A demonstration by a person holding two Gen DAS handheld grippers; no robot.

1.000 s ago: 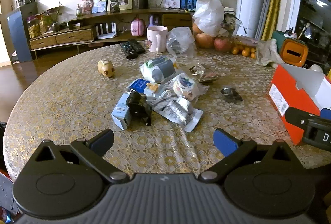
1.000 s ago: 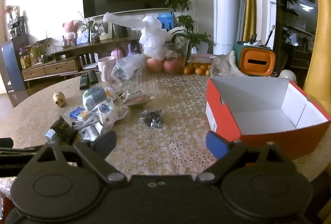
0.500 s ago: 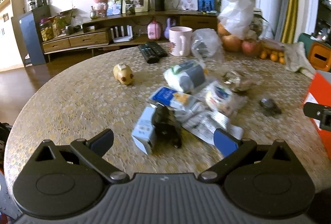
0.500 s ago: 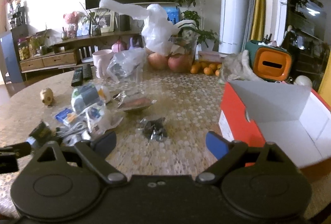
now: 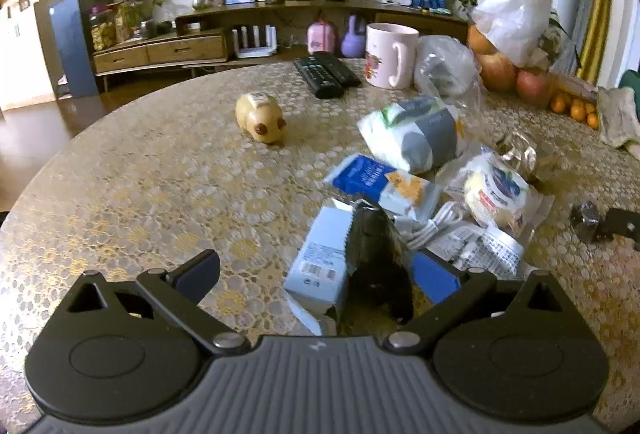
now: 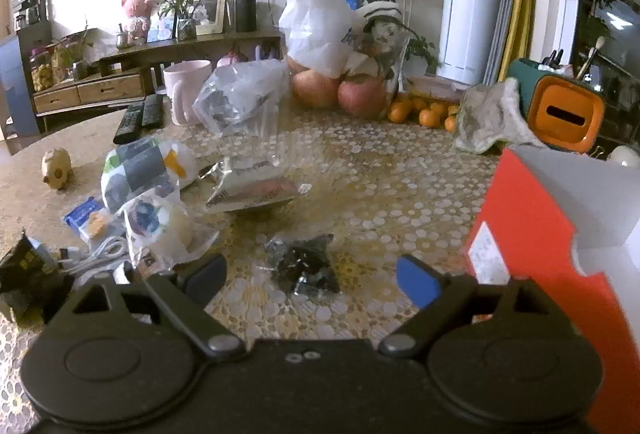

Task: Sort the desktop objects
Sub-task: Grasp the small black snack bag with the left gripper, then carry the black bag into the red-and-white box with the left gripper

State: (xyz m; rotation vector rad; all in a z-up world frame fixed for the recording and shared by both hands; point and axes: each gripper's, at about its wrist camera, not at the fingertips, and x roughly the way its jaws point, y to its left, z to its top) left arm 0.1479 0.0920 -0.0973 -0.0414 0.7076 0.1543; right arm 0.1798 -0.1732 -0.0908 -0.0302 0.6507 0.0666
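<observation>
Over the round table [image 5: 120, 193], both grippers gape wide: left gripper [image 5: 320, 274] around a black packet [image 5: 378, 254], right gripper [image 6: 310, 276] around a dark wrapper [image 6: 306, 268]

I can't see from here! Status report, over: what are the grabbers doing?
Left gripper open around black packet and pale blue box. Right gripper open, small dark packet between fingers. Orange box alongside, right.

left tongs [image 5: 320, 274] and right tongs [image 6: 312, 278] both gape wide, angled downward.
</observation>
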